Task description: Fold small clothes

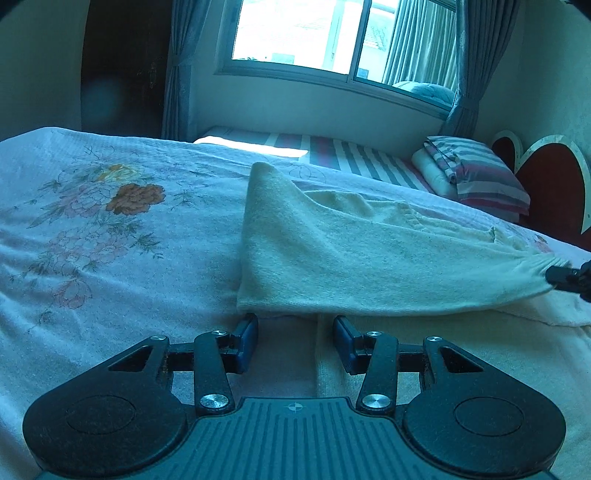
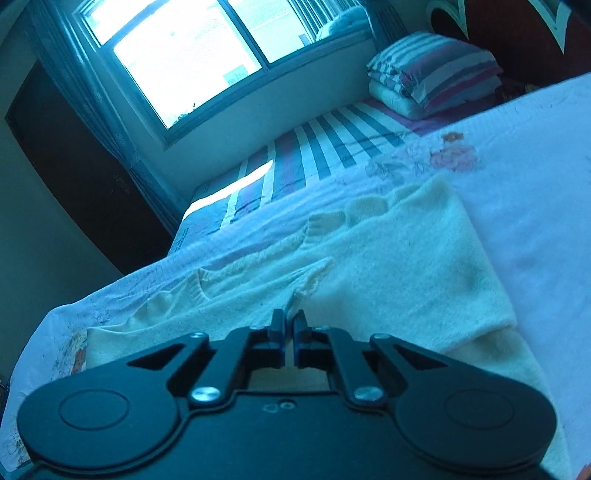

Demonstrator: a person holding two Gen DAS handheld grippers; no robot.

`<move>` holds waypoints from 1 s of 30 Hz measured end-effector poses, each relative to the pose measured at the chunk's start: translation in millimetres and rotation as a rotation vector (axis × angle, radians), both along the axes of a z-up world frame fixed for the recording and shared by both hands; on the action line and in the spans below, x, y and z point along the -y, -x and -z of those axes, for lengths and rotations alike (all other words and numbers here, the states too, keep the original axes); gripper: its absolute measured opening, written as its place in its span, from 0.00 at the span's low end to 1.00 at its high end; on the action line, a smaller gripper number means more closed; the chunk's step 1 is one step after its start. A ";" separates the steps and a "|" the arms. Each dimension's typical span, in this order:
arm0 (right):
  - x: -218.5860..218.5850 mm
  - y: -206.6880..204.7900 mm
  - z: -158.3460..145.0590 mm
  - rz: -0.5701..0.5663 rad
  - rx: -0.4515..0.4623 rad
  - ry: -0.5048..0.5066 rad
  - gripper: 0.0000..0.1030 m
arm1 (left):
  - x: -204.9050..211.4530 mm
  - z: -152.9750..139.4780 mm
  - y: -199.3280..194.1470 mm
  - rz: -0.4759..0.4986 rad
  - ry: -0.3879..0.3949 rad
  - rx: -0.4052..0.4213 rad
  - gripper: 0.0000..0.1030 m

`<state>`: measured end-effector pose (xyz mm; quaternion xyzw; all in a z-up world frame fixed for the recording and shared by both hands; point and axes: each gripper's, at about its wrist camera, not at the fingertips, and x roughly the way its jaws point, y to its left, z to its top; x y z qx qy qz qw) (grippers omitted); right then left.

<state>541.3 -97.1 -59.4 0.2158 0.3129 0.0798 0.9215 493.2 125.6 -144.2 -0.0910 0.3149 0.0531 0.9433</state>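
Observation:
A cream knit sweater (image 1: 351, 258) lies on the floral bedsheet with one part folded over itself into a raised flap. My left gripper (image 1: 295, 326) stands open right at the flap's near folded edge, hovering over the lower layer, and its blue pads (image 1: 248, 332) grip nothing. My right gripper (image 2: 290, 319) is shut on the sweater (image 2: 406, 266), with the knit bunched at its tips. In the left wrist view the right gripper (image 1: 565, 277) shows at the far right, pinching a gathered corner of the flap and pulling it taut.
The floral sheet (image 1: 92, 221) spreads wide to the left of the sweater. Beyond it lies a striped mattress (image 1: 351, 151), with folded striped bedding (image 1: 476, 173) against a heart-shaped headboard (image 1: 554, 184). A bright window (image 1: 332, 33) with curtains fills the far wall.

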 end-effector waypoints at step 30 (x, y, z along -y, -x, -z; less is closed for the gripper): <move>77.8 -7.8 11.1 0.085 -0.039 0.061 0.07 | 0.7 -0.1 -10.4 -0.025 -0.016 0.011 0.44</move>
